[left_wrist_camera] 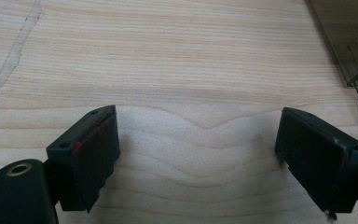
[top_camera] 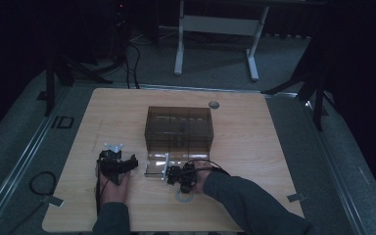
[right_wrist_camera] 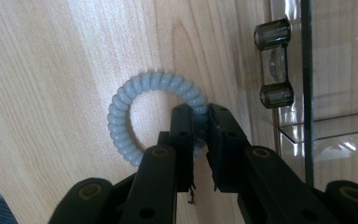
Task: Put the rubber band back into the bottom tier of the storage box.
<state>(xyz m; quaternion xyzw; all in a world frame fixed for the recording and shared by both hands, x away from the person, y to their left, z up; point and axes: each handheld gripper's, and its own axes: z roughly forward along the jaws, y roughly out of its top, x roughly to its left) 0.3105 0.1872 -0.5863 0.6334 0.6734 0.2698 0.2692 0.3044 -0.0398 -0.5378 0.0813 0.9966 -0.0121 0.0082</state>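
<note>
On table (top_camera: 254,127), high view: left gripper (top_camera: 120,164) and right gripper (top_camera: 174,175) before box (top_camera: 178,128). Left gripper view: jaws wide, empty. Right gripper view: jaws pinch coil tie (right_wrist_camera: 135,102) lying beside box handle (right_wrist_camera: 273,70).

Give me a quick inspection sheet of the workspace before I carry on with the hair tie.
Surface: light wooden table, with a pale streak near the left gripper.
Job's things: pale blue spiral hair tie lying on the table; smoky clear plastic drawer box, its bottom drawer pulled out.
Clutter: small round grey disc at the far edge.
Grippers: right gripper shut on the hair tie's coil; left gripper open, fingers over bare wood.
Cables: black cable looping from the right gripper; another on the floor.
Surroundings: grey carpet, white table frame behind, dark tripod legs.
</note>
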